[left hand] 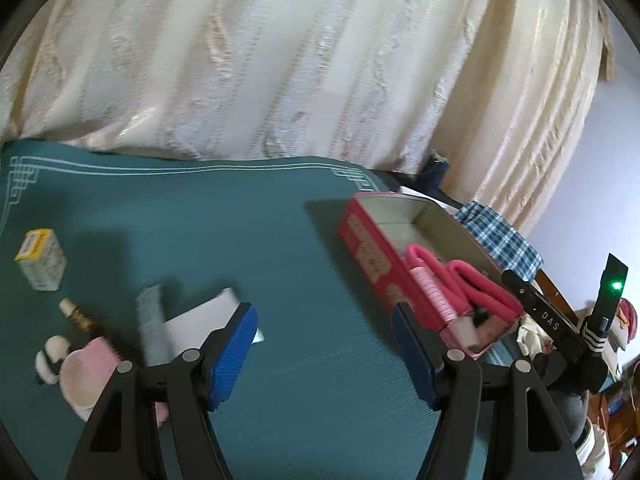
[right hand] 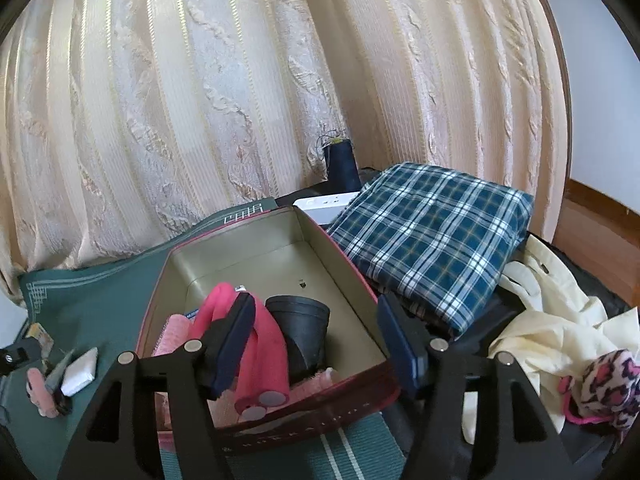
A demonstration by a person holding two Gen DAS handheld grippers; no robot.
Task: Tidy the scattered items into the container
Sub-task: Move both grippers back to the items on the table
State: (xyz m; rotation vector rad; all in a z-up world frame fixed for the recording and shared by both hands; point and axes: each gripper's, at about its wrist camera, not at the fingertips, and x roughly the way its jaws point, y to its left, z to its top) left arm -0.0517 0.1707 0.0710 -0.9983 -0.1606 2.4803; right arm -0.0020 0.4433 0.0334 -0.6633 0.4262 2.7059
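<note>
**Both grippers empty, container partly filled, loose items on the mat**

Cream striped curtain (right hand: 240,100) fills the background in both views. Green mat (left hand: 260,240) with a white line border covers the work surface. Folded blue plaid cloth (right hand: 436,240) lies just right of the container, touching or nearly touching its right wall. Crumpled cream fabric (right hand: 552,320) is at far right, with a pink leopard-print plush item (right hand: 608,392) on it.

Container: red open-top box (right hand: 352,280) with a pale inside, on the right part of the mat. Inside it: pink foam roll (right hand: 264,352) bent over itself, black cup-like object (right hand: 304,332) lying on its side, pale pink ridged roller (right hand: 172,332) at the left inner wall. Far half of the box is bare.

Right gripper (right hand: 320,344) hangs over the near end of the box, jaws wide, nothing clamped; its left finger sits in front of the pink foam roll, contact unclear.

Left gripper (left hand: 324,356) is above bare mat left of the box, jaws moderately wide, empty.

Loose items on the left of the mat, well apart from the box: white flat pad (left hand: 208,316), grey-blue comb (left hand: 154,324) across it, pink plush item (left hand: 86,372) with panda toy (left hand: 50,360), small yellow-topped carton (left hand: 42,260), small brown bottle (left hand: 78,314). Left-view picture is motion-blurred.
</note>
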